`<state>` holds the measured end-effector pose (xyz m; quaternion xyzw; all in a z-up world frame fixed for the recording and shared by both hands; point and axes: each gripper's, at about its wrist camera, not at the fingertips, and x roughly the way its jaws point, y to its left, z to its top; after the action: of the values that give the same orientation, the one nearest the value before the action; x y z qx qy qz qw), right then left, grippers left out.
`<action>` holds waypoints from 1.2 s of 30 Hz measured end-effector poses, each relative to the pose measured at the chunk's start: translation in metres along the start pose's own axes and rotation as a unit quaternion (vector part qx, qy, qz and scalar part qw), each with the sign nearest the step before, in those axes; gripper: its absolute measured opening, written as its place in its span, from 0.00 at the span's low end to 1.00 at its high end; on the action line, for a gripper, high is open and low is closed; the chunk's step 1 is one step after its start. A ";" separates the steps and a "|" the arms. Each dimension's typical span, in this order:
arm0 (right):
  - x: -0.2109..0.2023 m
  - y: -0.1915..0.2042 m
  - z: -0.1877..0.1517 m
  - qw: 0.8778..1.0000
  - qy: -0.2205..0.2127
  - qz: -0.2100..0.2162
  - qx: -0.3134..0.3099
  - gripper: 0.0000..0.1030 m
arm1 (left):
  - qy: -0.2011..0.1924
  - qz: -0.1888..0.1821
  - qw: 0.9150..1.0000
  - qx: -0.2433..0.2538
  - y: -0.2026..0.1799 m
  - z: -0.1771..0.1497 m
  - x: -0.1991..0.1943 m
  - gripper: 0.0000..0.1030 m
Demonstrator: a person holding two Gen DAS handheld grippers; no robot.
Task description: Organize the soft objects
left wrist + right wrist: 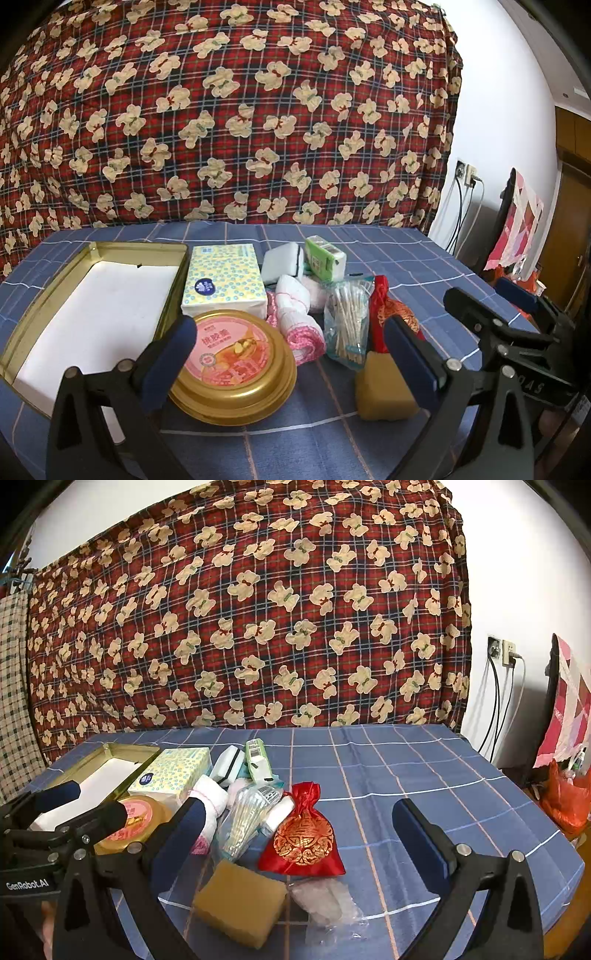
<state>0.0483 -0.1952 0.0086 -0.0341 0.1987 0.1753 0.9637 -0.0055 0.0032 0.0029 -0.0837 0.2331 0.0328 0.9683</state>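
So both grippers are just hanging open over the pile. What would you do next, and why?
Probably lower the right gripper onto the yellow sponge. It lies nearest, apart from the pile, nothing on top. The gold tin sits open with its white bottom bare, and the left gripper hovers over the round lid.

Left gripper (288,354) low in the near foreground, fingers spread wide, nothing between them. Round gold tin (236,365) just beyond the left finger; yellow sponge (384,391) beside the right finger. Open rectangular tin (48,295) at far left, white inside. Tissue pack (221,280) right of it, then rolled pink-and-white cloth (299,317), bag of cotton swabs (347,321), red pouch (382,295). Right gripper (491,306) at right, open, over blue checked tablecloth (424,254).
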 end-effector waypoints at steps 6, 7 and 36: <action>0.001 0.001 -0.001 1.000 0.001 -0.001 -0.001 0.99 | 0.000 -0.001 1.000 0.000 0.000 0.000 0.000 0.99; 0.001 0.001 -0.001 1.000 0.000 -0.001 0.000 0.99 | 0.000 -0.001 1.000 0.001 0.000 0.000 0.000 0.99; 0.003 -0.001 -0.004 1.000 0.004 0.002 0.002 0.99 | -0.001 0.001 1.000 0.001 0.000 -0.001 0.001 0.99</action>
<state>0.0494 -0.1956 0.0040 -0.0330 0.2029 0.1763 0.9626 -0.0055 0.0030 0.0015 -0.0824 0.2323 0.0332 0.9686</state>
